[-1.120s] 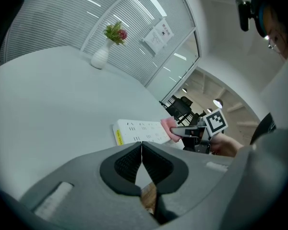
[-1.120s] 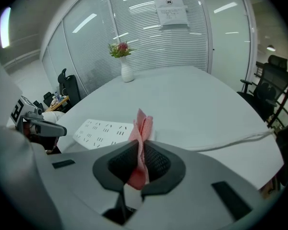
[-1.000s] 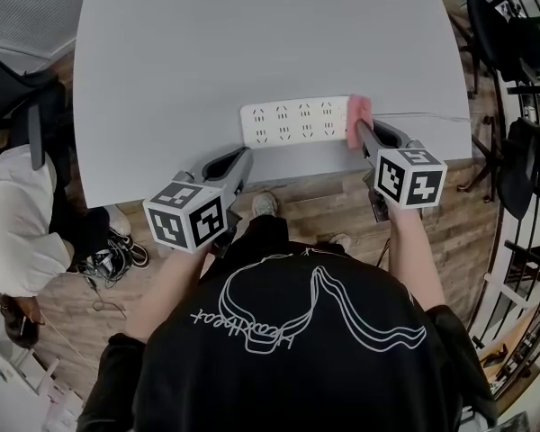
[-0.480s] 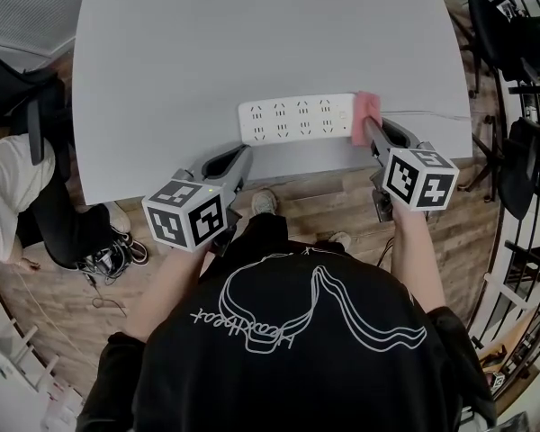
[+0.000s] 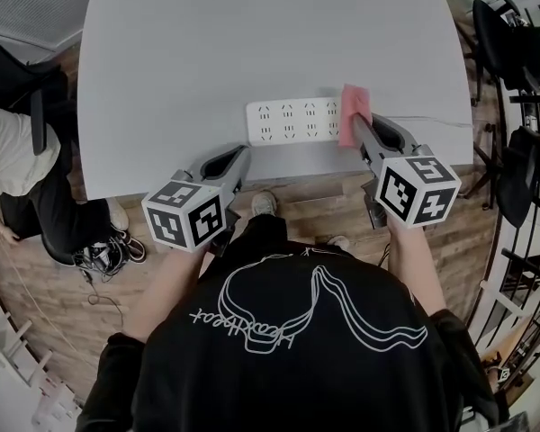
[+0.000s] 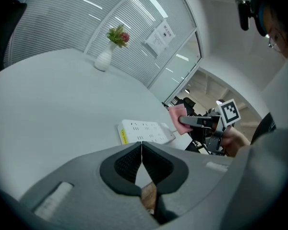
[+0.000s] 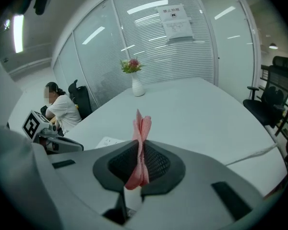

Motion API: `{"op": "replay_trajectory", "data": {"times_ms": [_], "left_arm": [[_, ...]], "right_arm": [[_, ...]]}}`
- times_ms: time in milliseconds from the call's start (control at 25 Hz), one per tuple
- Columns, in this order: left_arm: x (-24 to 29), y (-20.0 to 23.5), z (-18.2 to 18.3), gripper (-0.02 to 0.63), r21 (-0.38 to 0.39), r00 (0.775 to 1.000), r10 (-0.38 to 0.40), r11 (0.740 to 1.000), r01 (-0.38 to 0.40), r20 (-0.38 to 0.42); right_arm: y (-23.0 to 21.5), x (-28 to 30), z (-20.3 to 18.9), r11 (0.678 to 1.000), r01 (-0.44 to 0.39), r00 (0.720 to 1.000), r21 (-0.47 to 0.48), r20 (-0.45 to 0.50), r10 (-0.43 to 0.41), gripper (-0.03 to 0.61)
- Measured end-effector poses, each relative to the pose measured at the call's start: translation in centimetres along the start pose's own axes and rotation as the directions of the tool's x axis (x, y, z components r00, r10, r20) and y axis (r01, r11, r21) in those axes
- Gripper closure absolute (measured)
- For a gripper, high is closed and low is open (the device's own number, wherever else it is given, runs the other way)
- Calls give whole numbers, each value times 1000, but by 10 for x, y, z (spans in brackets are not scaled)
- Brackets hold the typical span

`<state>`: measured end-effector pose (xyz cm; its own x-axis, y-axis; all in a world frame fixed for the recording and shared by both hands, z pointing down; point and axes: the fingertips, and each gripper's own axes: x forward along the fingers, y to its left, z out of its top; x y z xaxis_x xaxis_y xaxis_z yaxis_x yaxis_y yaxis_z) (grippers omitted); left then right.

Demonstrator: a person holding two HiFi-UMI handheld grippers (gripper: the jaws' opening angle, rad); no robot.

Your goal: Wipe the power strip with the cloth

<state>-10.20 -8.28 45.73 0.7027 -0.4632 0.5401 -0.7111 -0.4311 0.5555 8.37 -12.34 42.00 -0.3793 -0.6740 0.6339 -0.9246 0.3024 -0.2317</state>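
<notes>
A white power strip [image 5: 292, 121] lies near the front edge of the grey table [image 5: 252, 34]. My right gripper [image 5: 355, 126] is shut on a pink cloth [image 5: 354, 112], which stands on edge over the strip's right end. In the right gripper view the cloth [image 7: 142, 137] sticks up between the closed jaws, with a corner of the strip [image 7: 108, 141] to their left. My left gripper [image 5: 244, 155] is shut and holds nothing; it hovers at the table edge just short of the strip's left half. The left gripper view shows the strip [image 6: 144, 131] and the cloth [image 6: 176, 119] ahead.
The strip's cable [image 5: 432, 120] runs right across the table. A white vase with flowers [image 7: 136, 85] stands at the far side. A person [image 5: 9, 165] crouches on the floor at left beside tangled cables [image 5: 108, 259]. Black office chairs [image 5: 513, 52] stand at right.
The right gripper drifted slightly right, then came back left, so the cloth now covers the strip's right end. The left gripper held still. The person at left shifted.
</notes>
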Motion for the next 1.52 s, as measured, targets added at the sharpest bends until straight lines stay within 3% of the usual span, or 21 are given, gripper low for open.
{"op": "replay_trajectory", "data": {"times_ms": [360, 680, 1040, 1520], "left_arm": [[-9, 13, -6, 600, -15, 1000, 17, 1000, -17, 8], [-15, 18, -9, 600, -25, 1000, 29, 999, -29, 11], [-23, 29, -9, 600, -39, 999, 45, 998, -44, 24], [-17, 26, -9, 600, -43, 999, 36, 998, -35, 19]], "right_arm": [[68, 32, -4, 983, -123, 992, -134, -50, 117, 541], [116, 64, -15, 957, -236, 969, -168, -112, 219, 541], [137, 87, -26, 950, -268, 958, -161, -153, 244, 541], [132, 96, -32, 957, -242, 960, -158, -181, 213, 541]]}}
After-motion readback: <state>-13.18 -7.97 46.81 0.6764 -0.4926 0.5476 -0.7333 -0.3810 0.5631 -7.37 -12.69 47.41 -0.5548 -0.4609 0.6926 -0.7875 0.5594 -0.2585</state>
